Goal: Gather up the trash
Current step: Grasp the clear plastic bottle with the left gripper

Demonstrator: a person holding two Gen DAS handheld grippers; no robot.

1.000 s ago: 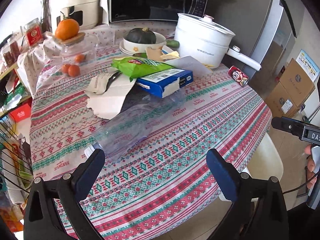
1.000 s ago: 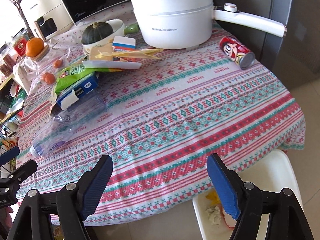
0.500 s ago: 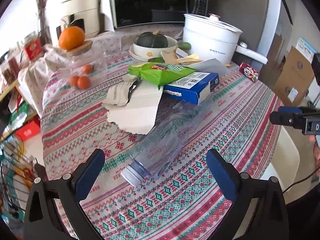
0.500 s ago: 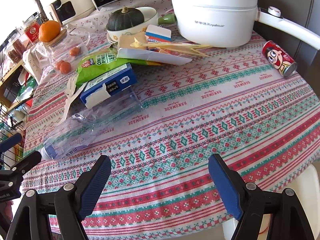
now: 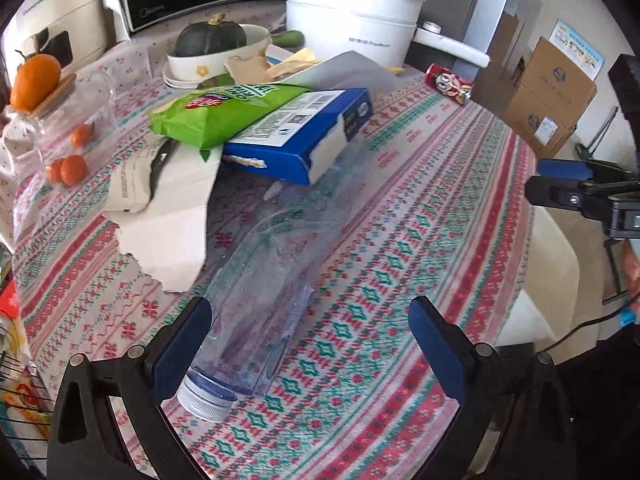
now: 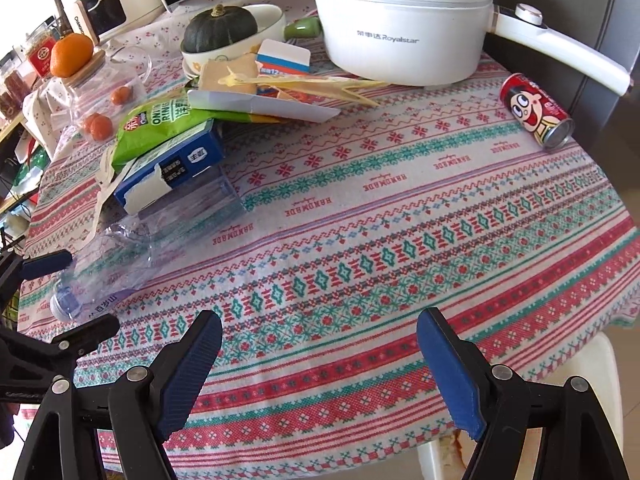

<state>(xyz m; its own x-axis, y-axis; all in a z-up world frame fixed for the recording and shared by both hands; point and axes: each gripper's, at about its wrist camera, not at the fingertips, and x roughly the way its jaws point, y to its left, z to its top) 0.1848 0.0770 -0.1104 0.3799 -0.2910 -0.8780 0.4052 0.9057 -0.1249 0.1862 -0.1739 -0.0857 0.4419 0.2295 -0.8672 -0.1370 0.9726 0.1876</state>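
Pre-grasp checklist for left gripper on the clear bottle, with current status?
1. Left gripper open: ok, jaws spread wide.
2. Clear bottle between the fingers: ok, its neck end sits in the gap, nearer the left finger.
3. Fingers clear of the bottle before closing: cannot tell, the left finger looks very close to the white cap.
4. Bottle free to lift: not ok, its far end lies under the blue box, which carries the green snack bag.
5. Right gripper out of the way: ok, open and empty over the tablecloth.
6. Bottle empty: cannot tell.
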